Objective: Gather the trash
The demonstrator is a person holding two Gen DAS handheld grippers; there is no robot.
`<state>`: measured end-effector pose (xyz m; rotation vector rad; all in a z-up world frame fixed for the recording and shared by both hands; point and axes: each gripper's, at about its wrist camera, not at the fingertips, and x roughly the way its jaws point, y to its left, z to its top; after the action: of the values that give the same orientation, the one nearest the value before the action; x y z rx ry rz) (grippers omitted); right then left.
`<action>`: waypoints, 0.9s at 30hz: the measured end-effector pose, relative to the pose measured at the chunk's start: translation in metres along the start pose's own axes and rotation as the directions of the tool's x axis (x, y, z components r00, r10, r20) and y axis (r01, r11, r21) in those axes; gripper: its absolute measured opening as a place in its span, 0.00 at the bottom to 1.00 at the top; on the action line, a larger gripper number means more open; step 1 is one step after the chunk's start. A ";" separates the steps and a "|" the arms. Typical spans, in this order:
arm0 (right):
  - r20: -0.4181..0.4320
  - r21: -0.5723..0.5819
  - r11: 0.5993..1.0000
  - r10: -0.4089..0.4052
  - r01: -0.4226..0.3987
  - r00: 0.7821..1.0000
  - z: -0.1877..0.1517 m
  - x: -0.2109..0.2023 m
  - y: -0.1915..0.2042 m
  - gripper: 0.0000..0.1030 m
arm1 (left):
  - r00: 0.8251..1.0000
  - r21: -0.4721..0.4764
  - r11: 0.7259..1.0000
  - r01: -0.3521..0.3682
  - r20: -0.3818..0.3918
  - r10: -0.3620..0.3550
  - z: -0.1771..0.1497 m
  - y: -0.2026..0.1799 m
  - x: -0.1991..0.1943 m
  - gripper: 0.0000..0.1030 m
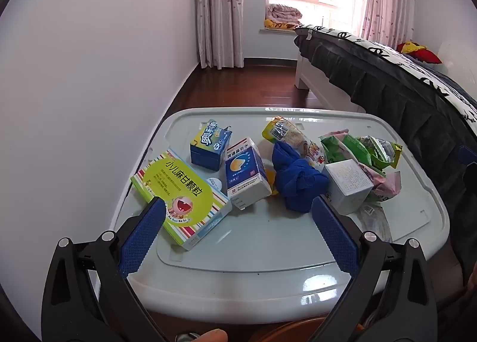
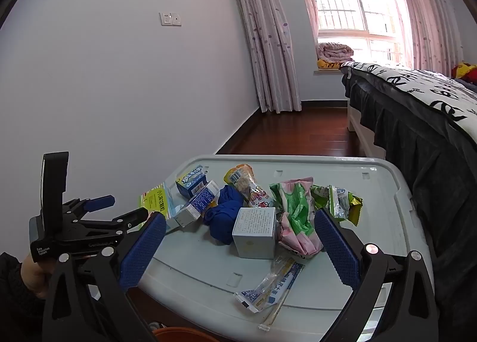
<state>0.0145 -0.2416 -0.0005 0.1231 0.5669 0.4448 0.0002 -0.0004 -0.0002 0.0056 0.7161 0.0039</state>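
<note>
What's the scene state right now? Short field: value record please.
surface: pale storage-bin lid
left gripper: open, empty, above near edge
right gripper: open, empty
boxes: green-striped box, blue-white box, small blue box, white cube box
cloth: blue cloth, bunched, mid-lid
wrappers: pink-green wrapper, yellow snack tube, clear wrapper at near edge
collected: nothing gripped yet
</note>
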 end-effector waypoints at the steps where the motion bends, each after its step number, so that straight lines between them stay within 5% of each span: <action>1: 0.000 0.000 1.000 0.000 0.000 1.000 0.000 0.000 0.000 0.95 | 1.000 -0.001 1.000 0.000 0.003 0.000 0.000 0.000 0.000 0.93; 27: 0.000 -0.002 1.000 0.001 -0.001 1.000 0.000 0.001 0.001 0.95 | 1.000 0.010 1.000 0.002 -0.005 -0.002 -0.002 -0.003 0.001 0.93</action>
<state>0.0149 -0.2401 -0.0002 0.1215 0.5667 0.4462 -0.0005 -0.0038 -0.0026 0.0141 0.7209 -0.0012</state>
